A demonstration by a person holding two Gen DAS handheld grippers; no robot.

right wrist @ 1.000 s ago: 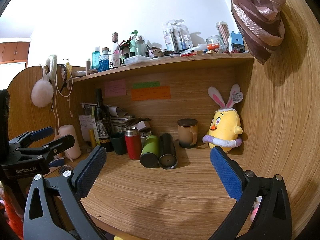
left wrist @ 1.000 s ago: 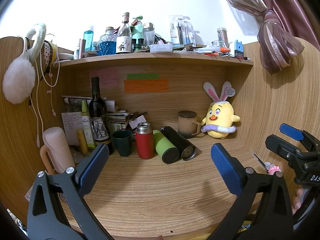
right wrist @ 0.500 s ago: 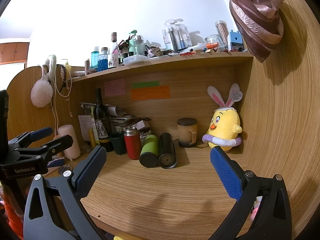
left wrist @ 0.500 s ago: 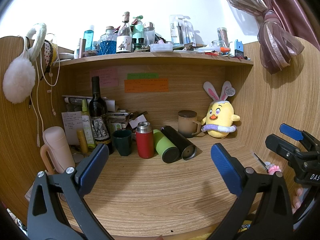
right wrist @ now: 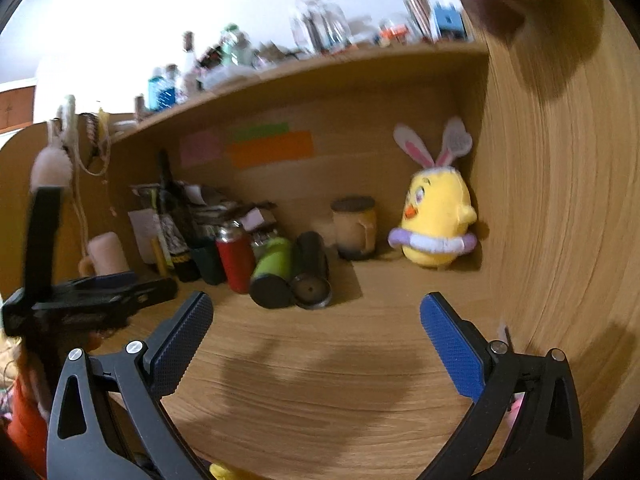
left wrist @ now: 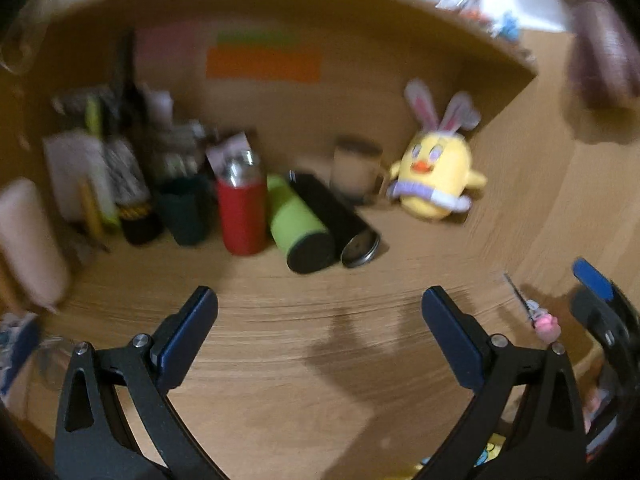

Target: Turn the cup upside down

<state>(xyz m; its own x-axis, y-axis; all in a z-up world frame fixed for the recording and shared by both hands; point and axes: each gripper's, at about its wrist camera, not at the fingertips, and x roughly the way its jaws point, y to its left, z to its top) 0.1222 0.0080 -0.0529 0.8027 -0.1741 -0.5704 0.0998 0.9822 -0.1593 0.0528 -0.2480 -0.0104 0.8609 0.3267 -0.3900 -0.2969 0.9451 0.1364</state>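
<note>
A row of cups stands at the back of the wooden desk: a dark green cup, a red flask, a green tumbler and a black tumbler lying on their sides, and a brown lidded mug. The same row shows in the right wrist view, with the red flask and brown mug. My left gripper is open and empty, well short of the row. My right gripper is open and empty. Both views are blurred.
A yellow plush chick sits at the back right. A wine bottle and a pink mug stand at the left. The wooden side wall rises on the right. A shelf with bottles runs above.
Both grippers have moved forward toward the row of cups and tilted down; the views have gone blurry. Both stay open and empty.
</note>
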